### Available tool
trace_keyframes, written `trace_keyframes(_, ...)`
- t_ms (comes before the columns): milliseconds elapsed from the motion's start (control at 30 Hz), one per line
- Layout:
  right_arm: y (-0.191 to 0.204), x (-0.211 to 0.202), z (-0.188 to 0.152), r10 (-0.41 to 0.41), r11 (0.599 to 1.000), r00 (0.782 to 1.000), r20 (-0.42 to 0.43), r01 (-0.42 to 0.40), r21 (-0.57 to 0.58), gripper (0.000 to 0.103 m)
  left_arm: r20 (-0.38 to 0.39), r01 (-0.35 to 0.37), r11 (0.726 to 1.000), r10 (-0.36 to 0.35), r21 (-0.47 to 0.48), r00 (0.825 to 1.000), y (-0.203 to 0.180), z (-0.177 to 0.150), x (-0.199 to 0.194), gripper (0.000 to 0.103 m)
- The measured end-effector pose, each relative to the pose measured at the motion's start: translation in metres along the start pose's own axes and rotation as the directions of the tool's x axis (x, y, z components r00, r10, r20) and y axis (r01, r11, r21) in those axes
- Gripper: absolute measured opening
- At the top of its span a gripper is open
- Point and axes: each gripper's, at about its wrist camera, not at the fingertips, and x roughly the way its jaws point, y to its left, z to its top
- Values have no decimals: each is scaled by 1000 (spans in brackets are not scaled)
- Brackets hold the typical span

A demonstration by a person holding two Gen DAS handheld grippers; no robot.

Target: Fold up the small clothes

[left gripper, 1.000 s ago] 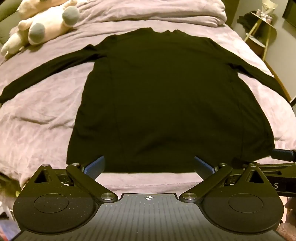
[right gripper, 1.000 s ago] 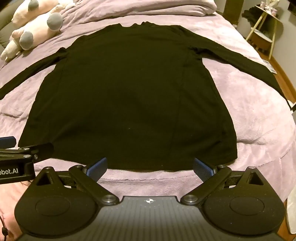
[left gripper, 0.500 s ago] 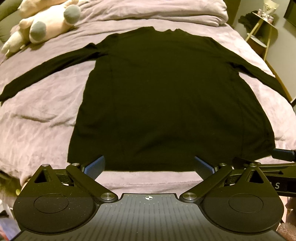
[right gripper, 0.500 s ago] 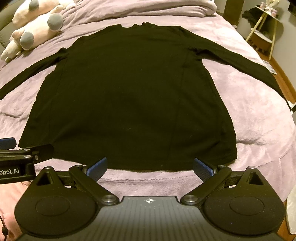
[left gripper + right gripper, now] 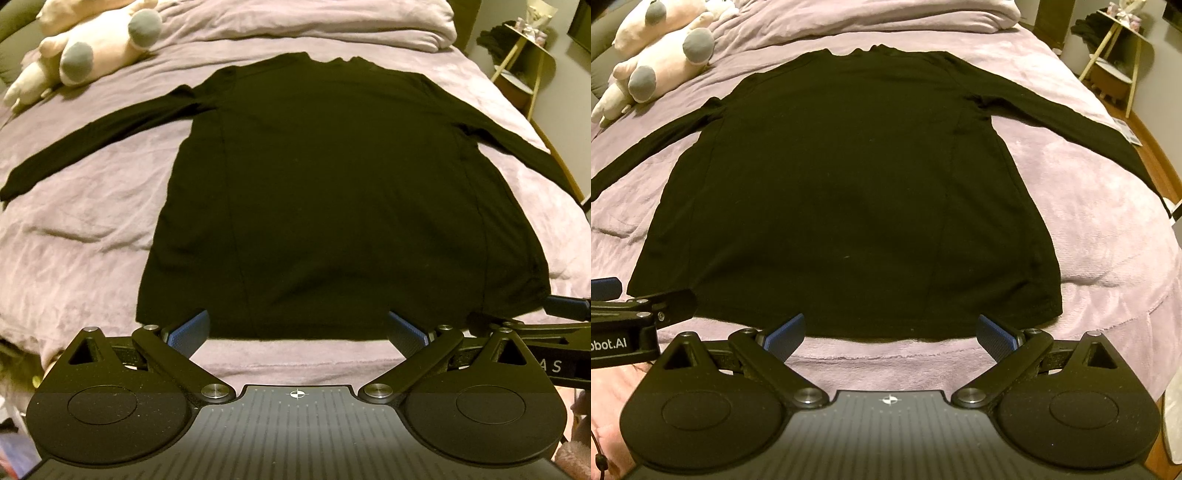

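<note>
- A black long-sleeved top [image 5: 343, 192] lies spread flat on the bed, hem toward the cameras and neckline toward the far end; in the right wrist view the same garment [image 5: 846, 192] fills the middle of the picture.
- Both sleeves are stretched out sideways: the left sleeve [image 5: 92, 147] runs out toward the left edge of the bed, the right sleeve [image 5: 1071, 122] reaches toward the right edge.
- The body shows faint lengthwise seams or creases on each side, and the hem [image 5: 295, 332] lies straight, just short of the bed's near edge.
- The left claw [image 5: 297, 332] hovers at the hem near its left half, its blue-padded fingers [image 5: 188, 332] spread wide apart and gripping nothing; whether the tips touch the fabric cannot be told.
- The right claw [image 5: 890, 332] is likewise released and wide, level with the hem toward its right half, nothing between its fingers [image 5: 995, 334].
- Each claw shows at the edge of the other's view: the right one [image 5: 535, 336] at the hem's right corner, the left one [image 5: 635, 317] at the hem's left corner.
- The bed is covered with a mauve blanket [image 5: 81, 240], slightly rumpled to the left of the garment.
- A bunched duvet or pillow [image 5: 295, 22] in the same colour lies beyond the neckline.
- A pale plush toy [image 5: 661, 55] with grey paw pads rests at the far left corner, well apart from the top.
- A small side stand [image 5: 1115, 55] with slim light legs is beside the bed at the far right.
</note>
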Motion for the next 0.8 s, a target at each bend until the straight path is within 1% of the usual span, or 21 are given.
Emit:
trace_keyframes(300,-1,0,0,0,1000,1000,1,0,2,99,-1,-14,1000,14,-4,1000,1,0,-1,103)
trace_keyframes(800,-4,2,1,-5,1000,1000,-5,5,18,99,-14,-18,1000,18,-20,1000,6,-1,2,103)
